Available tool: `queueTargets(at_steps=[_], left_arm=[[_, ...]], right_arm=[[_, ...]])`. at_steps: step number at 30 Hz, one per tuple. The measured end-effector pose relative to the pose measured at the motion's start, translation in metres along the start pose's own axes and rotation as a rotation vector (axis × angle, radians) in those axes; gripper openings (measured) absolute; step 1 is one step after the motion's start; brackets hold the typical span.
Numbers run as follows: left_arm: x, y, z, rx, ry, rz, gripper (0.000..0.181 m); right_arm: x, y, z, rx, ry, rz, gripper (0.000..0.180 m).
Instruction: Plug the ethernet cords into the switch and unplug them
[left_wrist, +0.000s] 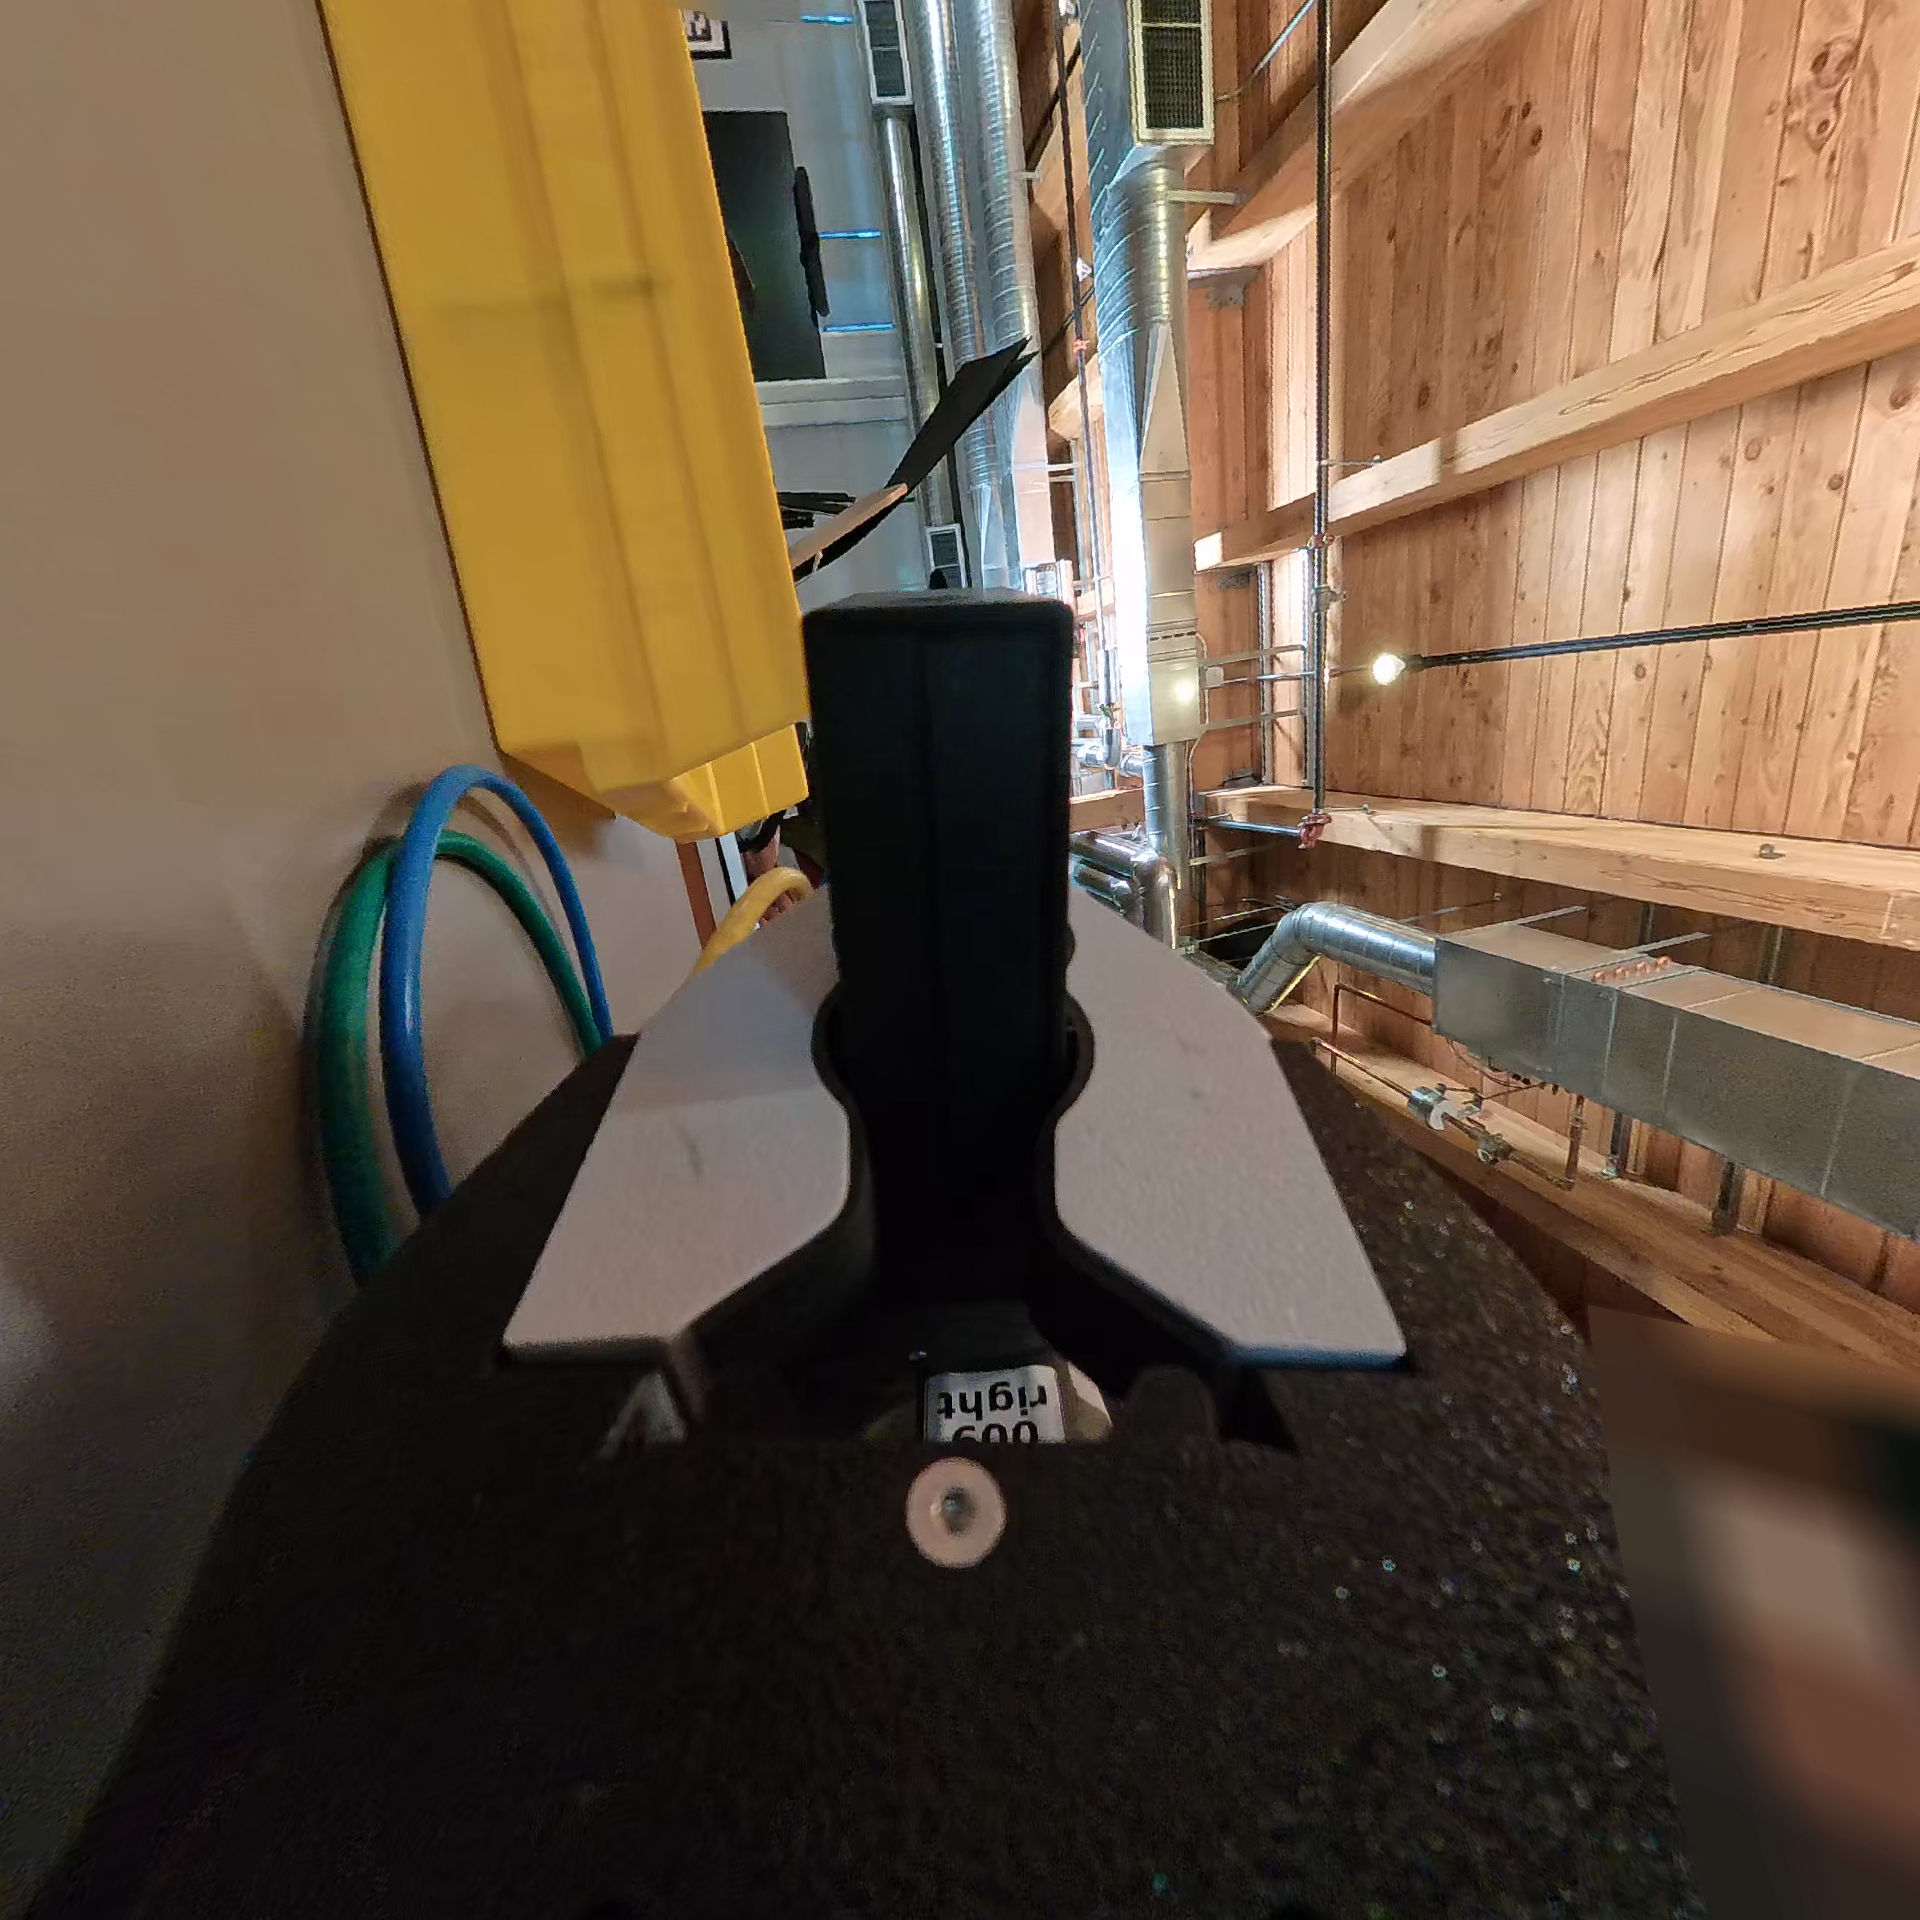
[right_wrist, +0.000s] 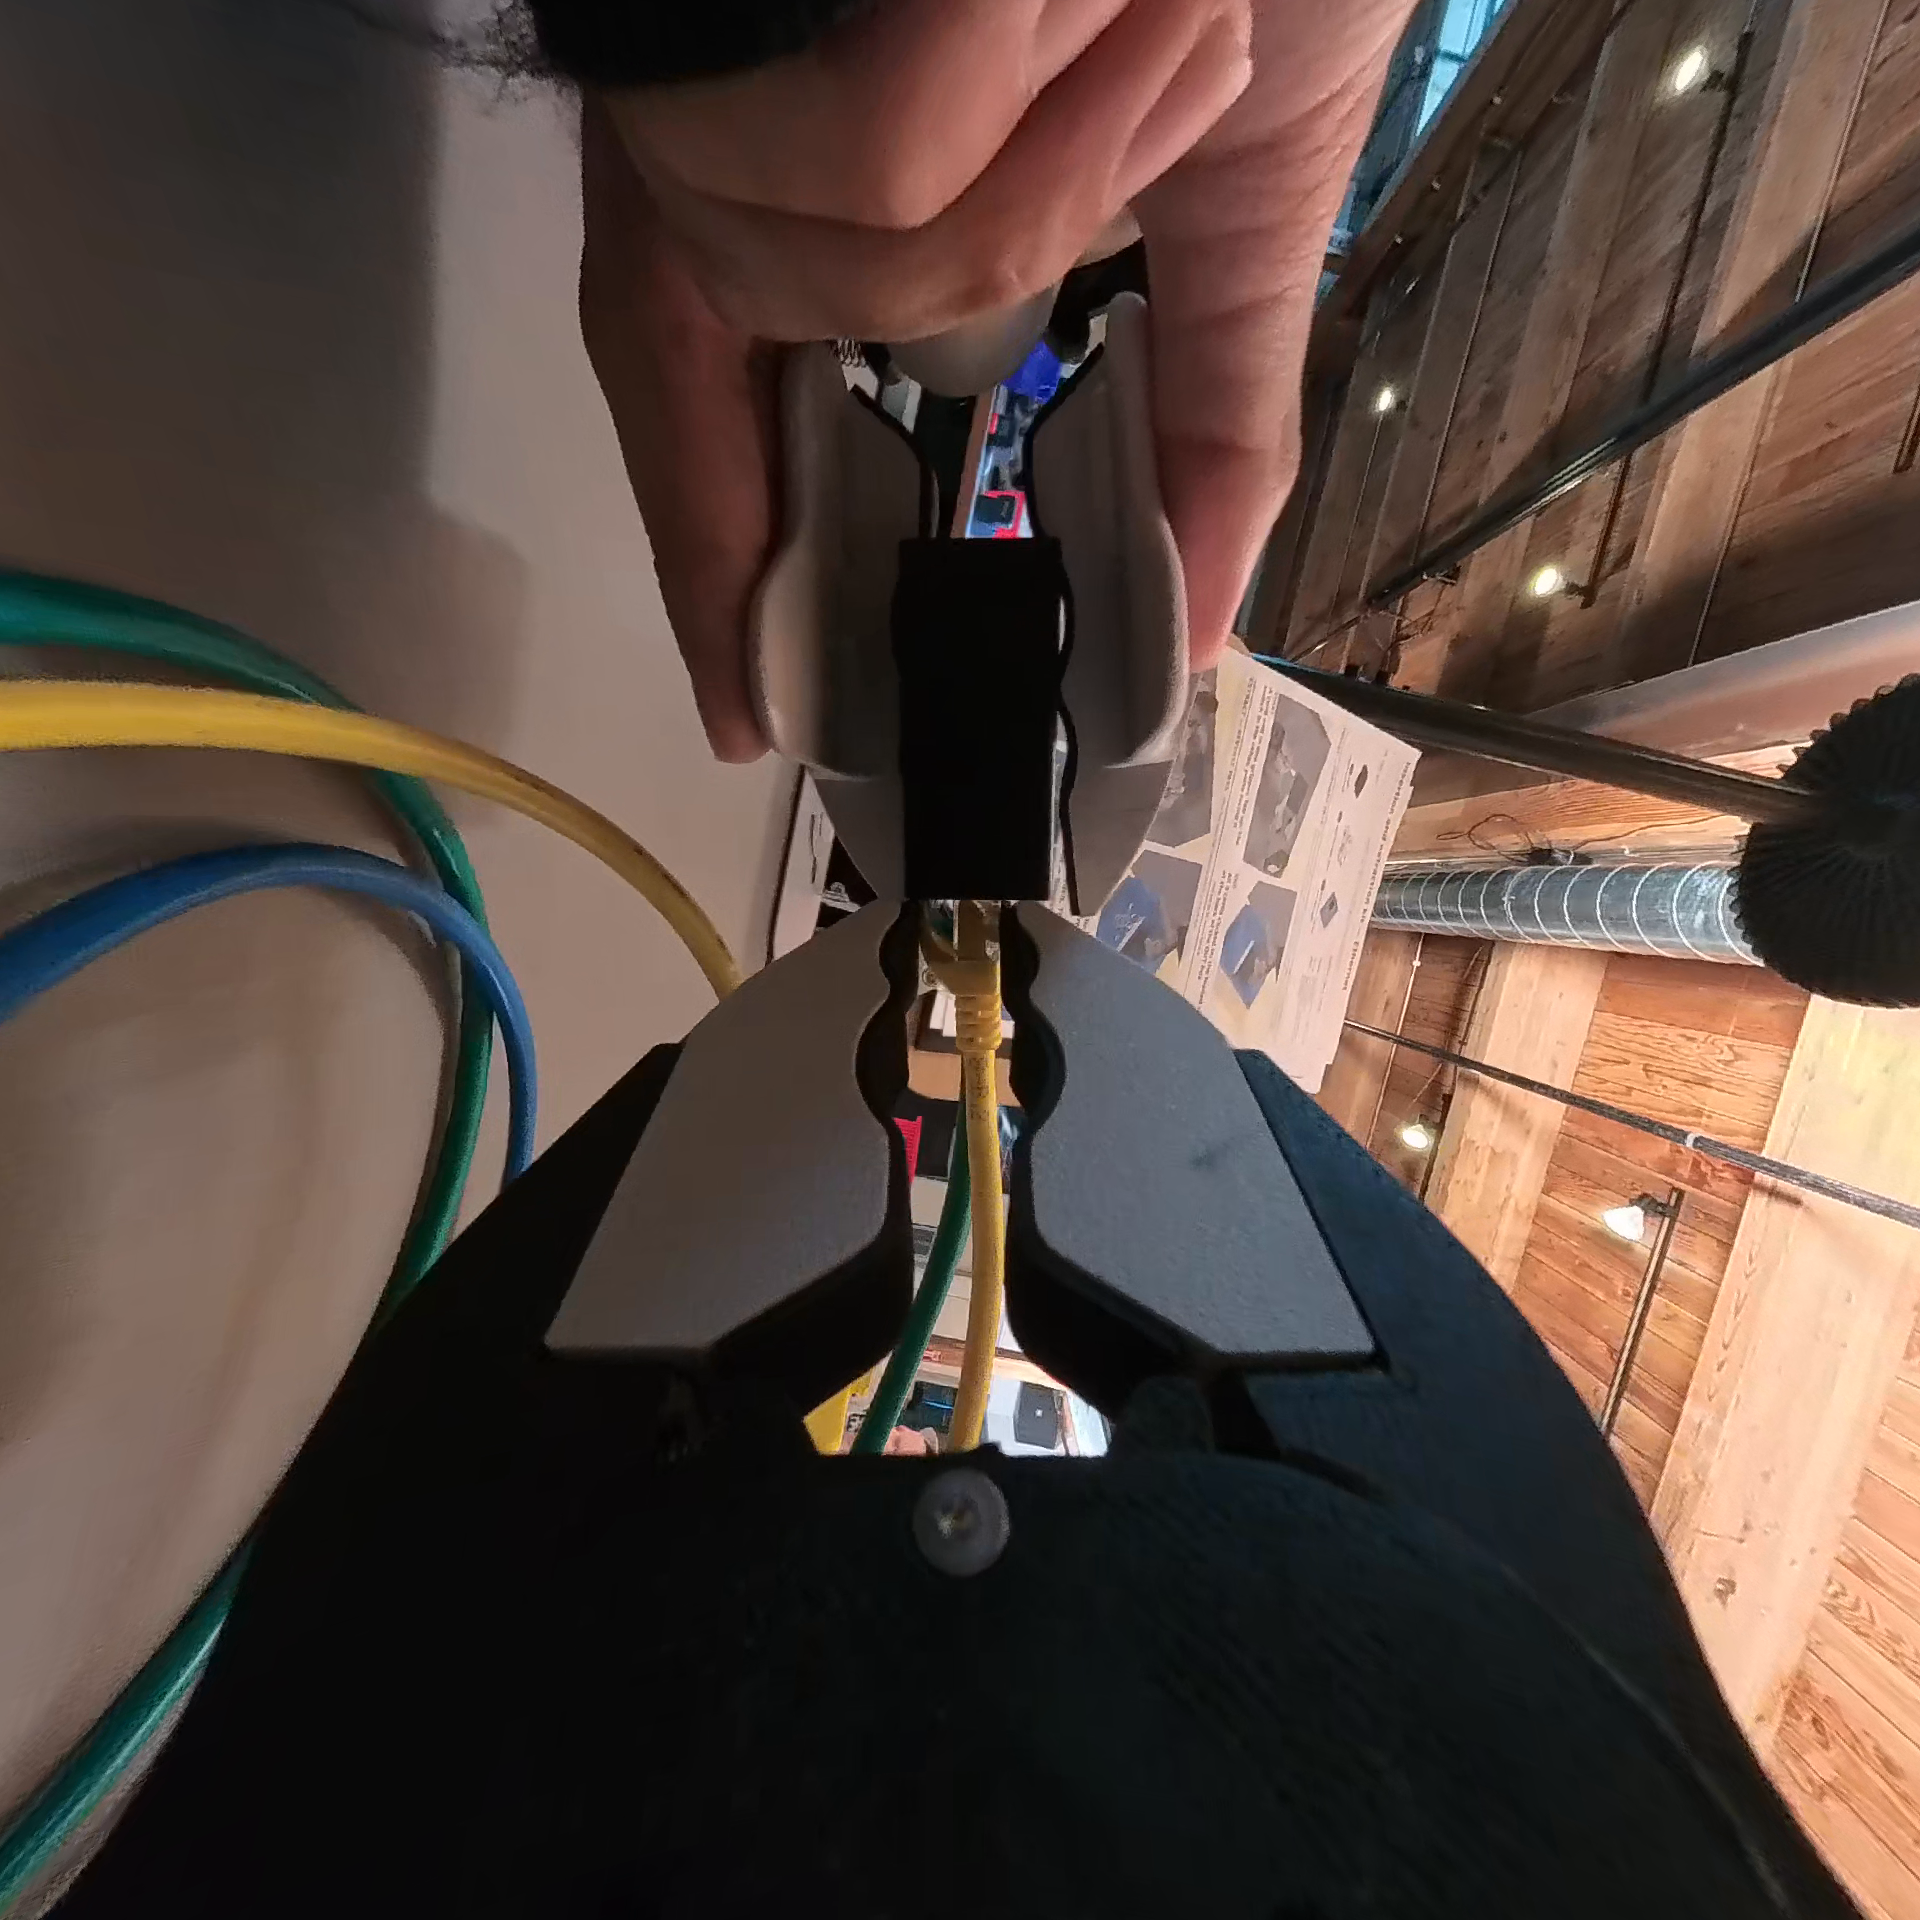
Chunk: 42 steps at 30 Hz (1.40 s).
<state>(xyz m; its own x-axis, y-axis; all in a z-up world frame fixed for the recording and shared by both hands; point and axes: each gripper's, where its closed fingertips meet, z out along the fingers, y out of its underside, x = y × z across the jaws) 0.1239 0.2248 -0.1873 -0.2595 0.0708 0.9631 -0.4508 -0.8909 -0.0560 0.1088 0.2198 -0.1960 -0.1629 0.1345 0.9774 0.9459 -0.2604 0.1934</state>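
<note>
My left gripper is shut on a black switch, which stands up between its grey fingers. In the right wrist view a hand holds that gripper, with the switch clamped facing me. My right gripper is closed around the plug of the yellow cord, with the plug's tip at the switch's near face. A green cord also runs between my right fingers, behind the yellow one. Blue, green and yellow cords loop over the beige table.
A yellow plastic bin lies on the table beyond the switch. A printed sheet with pictures lies past the left gripper. A black ribbed knob on a rod juts in from the right. Wooden boards and metal ducts fill the background.
</note>
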Motion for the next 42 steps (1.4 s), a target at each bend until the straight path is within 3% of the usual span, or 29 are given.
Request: queueTargets(at_steps=[29, 38, 42], left_arm=[[-0.012, -0.004, -0.002, 0.027, 0.052, -0.063, 0.03], [-0.014, 0.004, 0.006, 0.013, 0.086, -0.142, 0.03], [-0.003, 0.004, 0.011, 0.03, 0.125, -0.142, 0.03]], right_arm=[[-0.012, 0.0, 0.002, -0.011, -0.125, -0.139, 0.014], [-0.012, 0.009, -0.006, 0.036, -0.207, -0.284, 0.013], [-0.001, 0.015, -0.006, 0.03, -0.214, -0.226, 0.013]])
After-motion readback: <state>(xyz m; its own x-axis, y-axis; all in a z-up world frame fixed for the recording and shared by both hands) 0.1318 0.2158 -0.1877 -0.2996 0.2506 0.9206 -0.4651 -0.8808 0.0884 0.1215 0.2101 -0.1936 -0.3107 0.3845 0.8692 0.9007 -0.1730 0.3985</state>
